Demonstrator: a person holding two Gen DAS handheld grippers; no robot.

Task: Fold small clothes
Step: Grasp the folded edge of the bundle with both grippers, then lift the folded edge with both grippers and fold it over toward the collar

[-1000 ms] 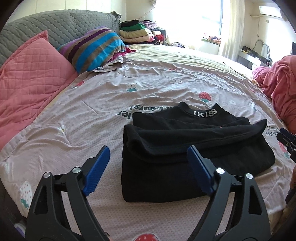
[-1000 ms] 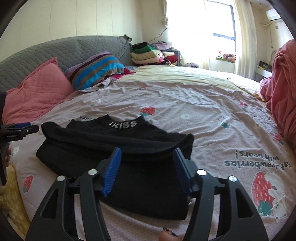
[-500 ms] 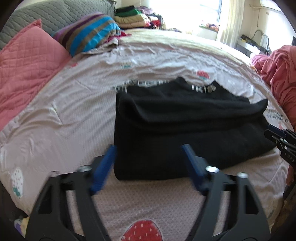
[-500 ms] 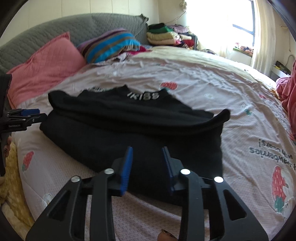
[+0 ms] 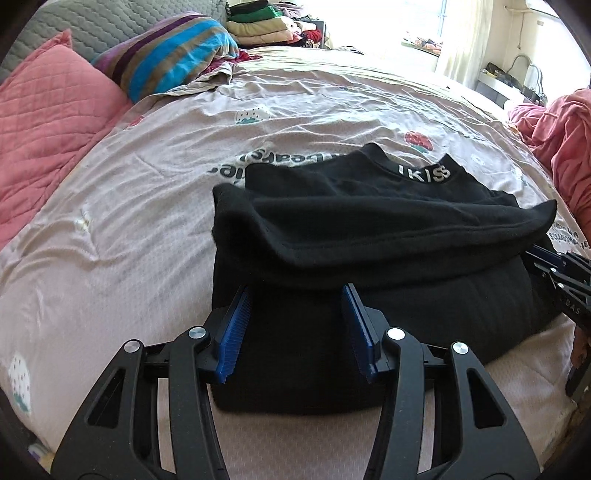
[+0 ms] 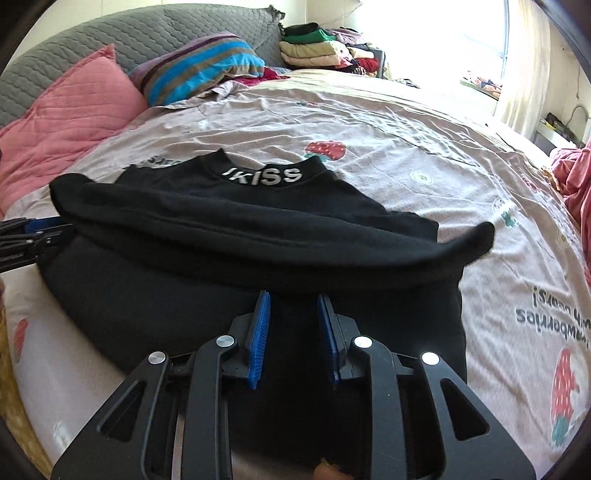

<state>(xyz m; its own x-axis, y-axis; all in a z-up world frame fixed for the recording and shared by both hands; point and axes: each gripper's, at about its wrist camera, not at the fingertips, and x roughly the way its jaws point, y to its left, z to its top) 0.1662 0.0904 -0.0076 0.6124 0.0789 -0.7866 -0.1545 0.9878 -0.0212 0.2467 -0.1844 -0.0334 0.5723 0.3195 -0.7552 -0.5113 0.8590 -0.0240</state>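
Note:
A black top (image 5: 369, 236) with "IKISS" on its collar lies on the bed, its sleeves folded across the body. It also shows in the right wrist view (image 6: 258, 236). My left gripper (image 5: 297, 295) is open, its blue pads over the near left hem of the top. My right gripper (image 6: 293, 299) is open with a narrower gap, over the near right hem. Neither holds cloth. The right gripper shows at the left view's right edge (image 5: 561, 273), and the left gripper at the right view's left edge (image 6: 26, 236).
The bed sheet (image 5: 147, 192) is pale pink with strawberry prints. A pink quilted pillow (image 5: 44, 110) and a striped pillow (image 5: 173, 55) lie at the head. Folded clothes (image 5: 266, 26) are stacked at the back. A pink blanket (image 5: 561, 129) lies at the right.
Both grippers have moved forward and down onto the near hem of the black top. Both jaw gaps have narrowed, the right one more.

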